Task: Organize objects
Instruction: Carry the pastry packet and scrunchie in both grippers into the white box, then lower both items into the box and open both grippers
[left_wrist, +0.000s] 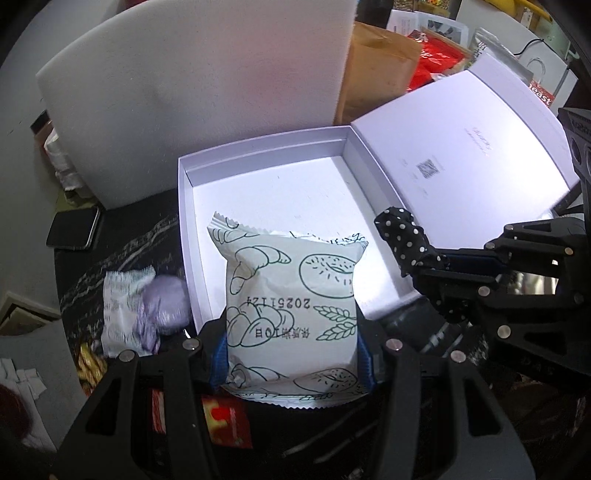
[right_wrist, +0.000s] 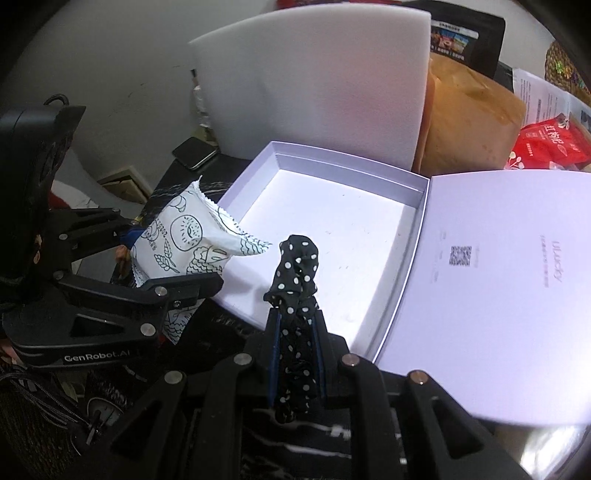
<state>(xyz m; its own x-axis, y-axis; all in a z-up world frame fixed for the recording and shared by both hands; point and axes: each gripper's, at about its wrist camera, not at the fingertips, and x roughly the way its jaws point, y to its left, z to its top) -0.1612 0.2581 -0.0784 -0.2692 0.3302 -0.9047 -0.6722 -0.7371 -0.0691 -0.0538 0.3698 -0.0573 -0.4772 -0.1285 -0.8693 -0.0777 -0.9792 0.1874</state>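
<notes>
Over the near edge of the open white box (left_wrist: 258, 177), my left gripper (left_wrist: 291, 354) clamps the puffy, light, crushable bread packet (left_wrist: 291, 295) by its sides; my right gripper (right_wrist: 297, 354), jaws fully closed, pinches the limp polka-dot scrunchie (right_wrist: 297, 266).

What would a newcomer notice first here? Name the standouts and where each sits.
The open white box fills the middle, empty inside, its lid folded out to the right. Over its near edge, the left gripper clamps a white snack packet printed with bread drawings. Beside it, the right gripper pinches a black polka-dot cloth.
</notes>
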